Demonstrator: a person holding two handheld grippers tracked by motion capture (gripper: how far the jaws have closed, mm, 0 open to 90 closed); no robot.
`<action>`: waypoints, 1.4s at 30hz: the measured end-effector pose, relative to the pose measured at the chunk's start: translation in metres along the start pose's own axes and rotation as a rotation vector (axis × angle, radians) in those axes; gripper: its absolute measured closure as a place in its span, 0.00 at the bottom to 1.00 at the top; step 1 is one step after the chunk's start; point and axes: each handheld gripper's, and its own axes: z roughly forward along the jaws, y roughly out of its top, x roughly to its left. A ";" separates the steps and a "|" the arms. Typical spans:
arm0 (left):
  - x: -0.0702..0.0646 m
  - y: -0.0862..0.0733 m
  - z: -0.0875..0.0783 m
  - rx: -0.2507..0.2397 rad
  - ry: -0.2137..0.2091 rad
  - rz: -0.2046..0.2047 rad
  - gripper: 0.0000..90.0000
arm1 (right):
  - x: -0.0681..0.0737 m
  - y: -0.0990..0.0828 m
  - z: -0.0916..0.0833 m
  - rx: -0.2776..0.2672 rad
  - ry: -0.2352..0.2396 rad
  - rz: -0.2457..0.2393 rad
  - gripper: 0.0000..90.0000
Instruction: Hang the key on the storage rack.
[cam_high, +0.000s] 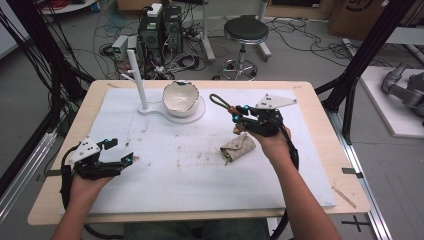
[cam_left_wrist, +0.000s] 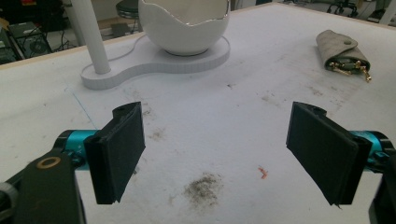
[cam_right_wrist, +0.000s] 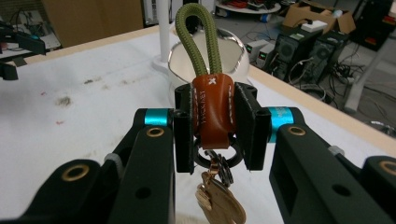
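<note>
Right tongs: 2 black jaws clamped tight on the brown stitched-leather tab of a key fob, held above the table's white, stained mat, near the bowl; an olive-green woven cord loop rises from the tab, and below it hang dark metal split rings and a brass-coloured key. Left tongs: jaws spread wide, flat ribbed black pads facing each other with nothing between them, hovering low over the mat at the table's near left, well apart from the fob. Key pouch: beige, soft, folded, with a snap stud and gold-toned clips at its open end; lying on the mat just below the right tongs. Stand: white, flat, rounded base carrying 1 slim upright post and 1 glossy white bowl shaped like a cracked eggshell with a jagged rim; at the mat's far side.
</note>
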 end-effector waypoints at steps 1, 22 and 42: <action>0.000 0.000 -0.001 -0.001 -0.002 -0.002 0.22 | 0.000 0.000 0.000 0.000 0.000 0.000 0.80; 0.000 -0.001 0.001 0.000 -0.006 -0.013 0.22 | 0.038 0.086 0.103 -0.006 0.075 -0.165 0.79; 0.005 -0.003 0.001 0.003 0.003 -0.021 0.22 | 0.071 0.142 0.178 0.027 0.097 -0.272 0.79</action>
